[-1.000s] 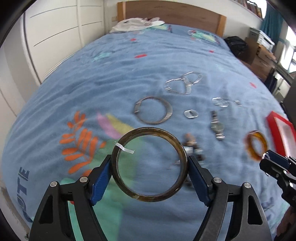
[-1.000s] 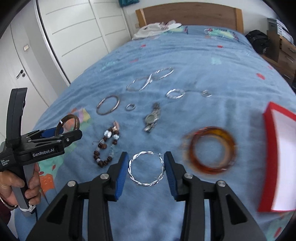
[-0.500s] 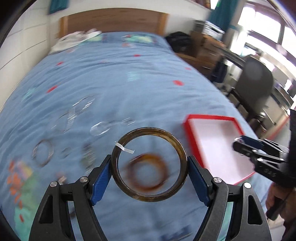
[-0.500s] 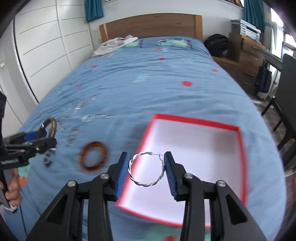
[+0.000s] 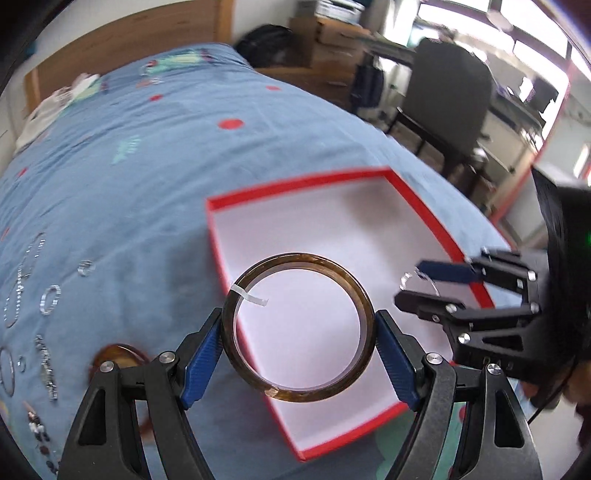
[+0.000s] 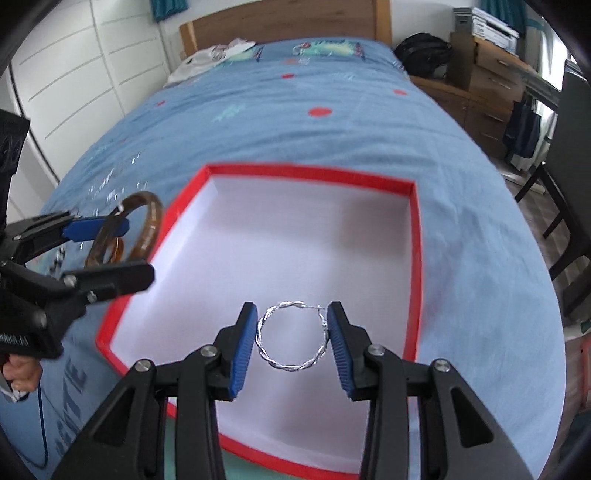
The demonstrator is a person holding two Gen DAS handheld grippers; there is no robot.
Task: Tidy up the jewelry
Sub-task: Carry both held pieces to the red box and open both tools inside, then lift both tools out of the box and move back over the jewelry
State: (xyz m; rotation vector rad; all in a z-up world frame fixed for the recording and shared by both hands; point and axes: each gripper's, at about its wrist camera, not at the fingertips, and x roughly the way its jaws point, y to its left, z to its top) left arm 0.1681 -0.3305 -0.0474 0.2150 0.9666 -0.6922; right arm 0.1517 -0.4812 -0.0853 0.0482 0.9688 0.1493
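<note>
A bed with a wooden headboard point(image 6: 284, 18) and a blue patterned bedspread point(image 6: 295, 122) fills both views, with white wardrobe doors point(image 6: 81, 62) on one side and a dark chair point(image 5: 448, 92) and wooden drawers point(image 6: 487, 92) on the other. On the bedspread lies a shallow red box with a white floor point(image 6: 415, 236), nothing lying in it.

The left gripper point(image 5: 299, 334) hangs over the box's near-left part. Its blue pads point(image 5: 202, 360) stand wide and press on the outer rim of a brown translucent bangle point(image 5: 364, 306), one pad at each side, so the ring sits squarely between the fingers with its opening facing the camera. A small white tag point(image 5: 248, 295) hangs from the ring's upper left.

The right gripper point(image 6: 291, 339) is above the box floor, towards its near-right part. Its blue pads point(image 6: 242, 350) pinch a twisted silver hoop earring point(image 6: 271, 360) at its left and right edges; the hoop spans the whole gap between them.

On the bedspread left of the box lie an amber bangle point(image 5: 110, 354), partly hidden behind the left finger, and further silver pieces point(image 5: 50, 299), blurred, well apart from the box.
</note>
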